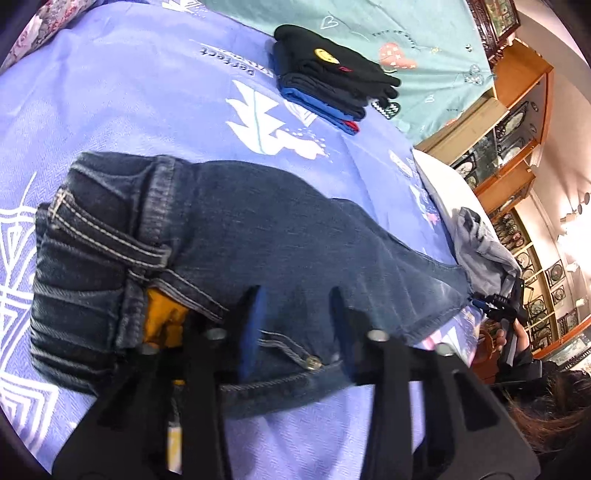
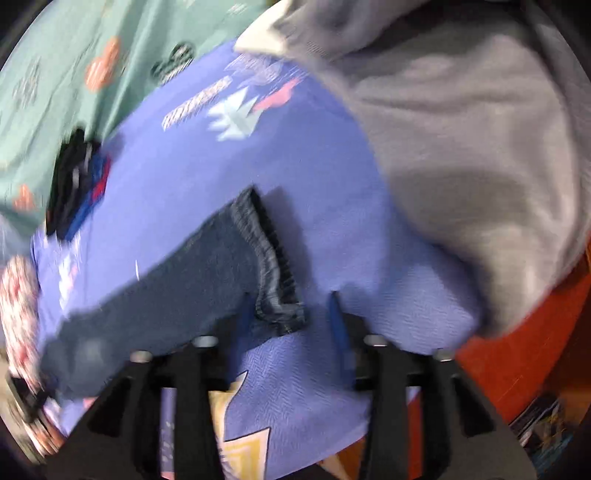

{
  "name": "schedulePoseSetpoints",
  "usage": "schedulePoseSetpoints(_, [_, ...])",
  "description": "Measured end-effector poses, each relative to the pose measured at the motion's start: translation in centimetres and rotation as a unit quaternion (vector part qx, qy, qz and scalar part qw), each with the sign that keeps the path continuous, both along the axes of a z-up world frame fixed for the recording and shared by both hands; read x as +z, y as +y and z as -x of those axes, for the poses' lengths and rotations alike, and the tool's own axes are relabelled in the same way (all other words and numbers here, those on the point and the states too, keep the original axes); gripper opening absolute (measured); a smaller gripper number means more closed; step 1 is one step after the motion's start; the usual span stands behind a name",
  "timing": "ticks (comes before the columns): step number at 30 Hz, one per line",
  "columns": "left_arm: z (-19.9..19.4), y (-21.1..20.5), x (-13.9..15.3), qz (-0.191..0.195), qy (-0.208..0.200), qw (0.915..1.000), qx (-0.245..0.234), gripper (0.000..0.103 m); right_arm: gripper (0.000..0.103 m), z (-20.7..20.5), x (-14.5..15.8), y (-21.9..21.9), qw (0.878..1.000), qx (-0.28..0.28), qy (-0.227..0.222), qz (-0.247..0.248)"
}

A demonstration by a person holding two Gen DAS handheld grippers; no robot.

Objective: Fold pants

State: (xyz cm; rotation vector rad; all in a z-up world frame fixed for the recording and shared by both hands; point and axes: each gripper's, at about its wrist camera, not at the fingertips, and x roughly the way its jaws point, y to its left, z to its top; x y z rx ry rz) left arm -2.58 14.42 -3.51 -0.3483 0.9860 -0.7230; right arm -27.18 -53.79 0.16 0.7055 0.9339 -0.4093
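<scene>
On a lilac printed bedspread [image 1: 155,96], a pair of dark denim jeans [image 1: 258,229] lies stretched out, the waistband with its button toward the near edge in the left wrist view and the legs running away to the right. At the left end the denim is bunched and doubled over itself, a mustard-yellow patch [image 1: 162,321] showing under the fold. The left gripper [image 1: 295,321] hangs just over the waistband, its two blue-padded fingers spread apart with denim visible between them; whether the tips touch the cloth cannot be told.

At the other end, the right gripper [image 2: 291,317] has its fingers parted on either side of the jeans' leg hem [image 2: 273,273], which lies flat on the spread; the corner of the hem sits between the tips, unclamped. This view is blurred.

Beyond the jeans, far on the bed, a stack of folded clothes [image 1: 328,77] sits with a black garment bearing a yellow smiley badge on top and blue layers beneath. A teal sheet [image 1: 388,22] with small printed motifs covers the far side. A crumpled grey garment [image 2: 461,147] lies just right of the hem. Wooden display cabinets [image 1: 517,122] line the wall at right.
</scene>
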Motion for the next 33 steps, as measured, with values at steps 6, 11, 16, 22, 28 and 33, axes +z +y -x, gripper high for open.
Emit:
schedulePoseSetpoints(6, [2.0, -1.9, 2.8, -0.015, -0.053, 0.9984, -0.012, 0.101, 0.066, 0.9, -0.4, -0.3, 0.986, -0.021, -0.027, -0.165])
schedulePoseSetpoints(11, [1.2, -2.1, 1.9, -0.014, -0.045, 0.9989, -0.005, 0.101, 0.065, -1.9, -0.5, 1.2, 0.991, -0.018, 0.040, -0.128])
schedulePoseSetpoints(16, [1.4, -3.2, 1.5, -0.038, -0.073, 0.9965, -0.014, 0.101, 0.063, -5.0, -1.6, 2.4, 0.985, -0.006, 0.124, -0.123])
schedulePoseSetpoints(22, [1.7, -2.9, 1.2, -0.026, -0.090, 0.9954, -0.017, 0.101, 0.049, -4.5, -1.6, 1.8, 0.991, -0.062, 0.064, -0.104])
schedulePoseSetpoints(28, [1.7, -2.6, 1.1, -0.013, -0.091, 0.9955, -0.025, 0.101, 0.015, -2.3, -2.2, 4.4, 0.996, -0.060, -0.048, -0.034])
schedulePoseSetpoints(33, [1.8, -2.2, 1.0, 0.004, -0.091, 0.9955, -0.024, 0.101, 0.013, -2.8, 4.2, 10.3, 0.982, 0.020, -0.150, 0.116])
